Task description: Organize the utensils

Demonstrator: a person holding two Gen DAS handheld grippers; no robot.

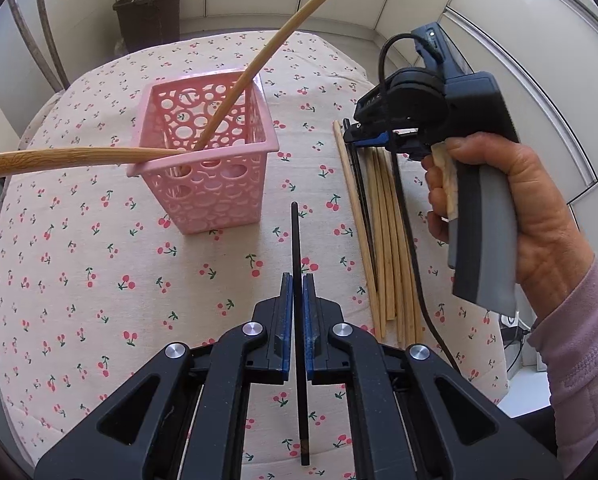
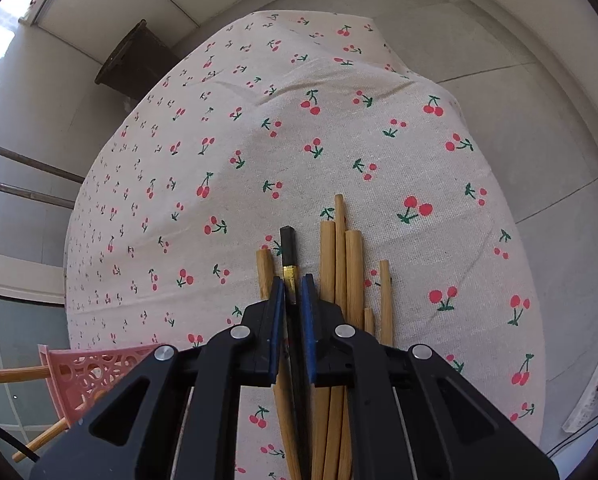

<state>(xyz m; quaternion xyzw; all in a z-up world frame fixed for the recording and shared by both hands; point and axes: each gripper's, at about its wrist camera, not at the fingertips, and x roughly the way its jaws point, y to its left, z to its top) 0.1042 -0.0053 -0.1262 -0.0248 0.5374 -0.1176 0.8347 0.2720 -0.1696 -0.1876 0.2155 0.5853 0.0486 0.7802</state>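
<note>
Left gripper (image 1: pixel 297 292): jaws clenched on a black chopstick (image 1: pixel 297 240), its long axis running straight ahead along the fingers, tip pointing out past the jaws, tail end hanging back under the gripper body. Ahead and to the left of these jaws stands the pink basket (image 1: pixel 219 196), upright on the bench (image 1: pixel 99 280), with two wooden chopsticks (image 1: pixel 235 92) already leaning in it. Judgement: this stick goes there next, and it has to be tipped from level to near upright to clear the rim.

Right gripper (image 2: pixel 291 292): jaws straddle a second black chopstick (image 2: pixel 287 248) with a gold band, lying in the pile of wooden chopsticks (image 2: pixel 353 272). The pads look close to its sides, but whether they actually pinch it I cannot tell. Its long axis runs along the fingers, the pile just beside on both sides, mostly right. The basket sits back and left of these jaws, so the left hand is nearer to it.

No readable brand or writing; faint letters on the right gripper's body are too blurred.
</note>
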